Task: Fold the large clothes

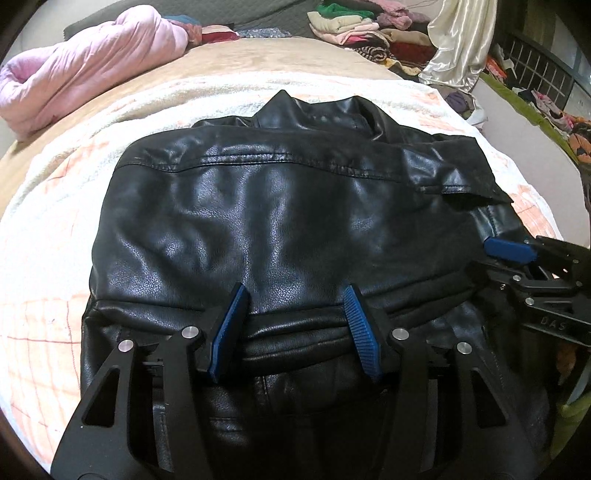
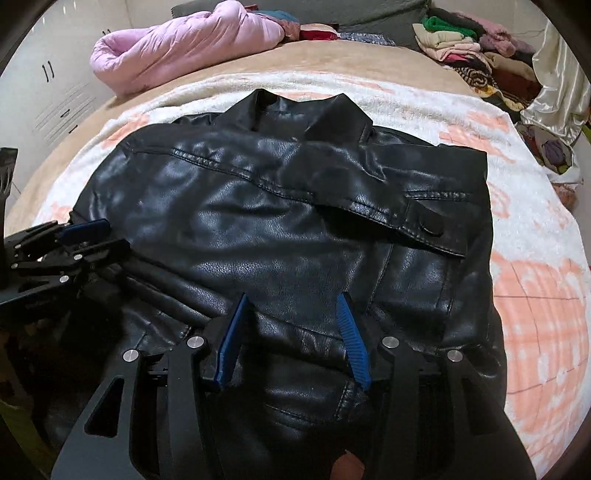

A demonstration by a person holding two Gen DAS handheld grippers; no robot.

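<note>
A black leather jacket (image 1: 280, 214) lies back up on a white and pink blanket (image 1: 48, 229) on the bed, its collar at the far end and a sleeve folded across it. The jacket also fills the right wrist view (image 2: 280, 229), where the folded sleeve's cuff (image 2: 424, 229) lies on its right side. My left gripper (image 1: 295, 295) is open, its blue pads either side of the jacket's near hem fold. My right gripper (image 2: 291, 302) is open over the hem further right. Each gripper shows at the edge of the other's view, the right one (image 1: 517, 254) and the left one (image 2: 81, 229).
A rolled pink quilt (image 1: 81, 62) lies at the far left of the bed. Stacks of folded clothes (image 1: 354, 26) and a cream satin cloth (image 1: 458, 44) sit at the far right. White cupboard doors (image 2: 62, 107) stand to the left.
</note>
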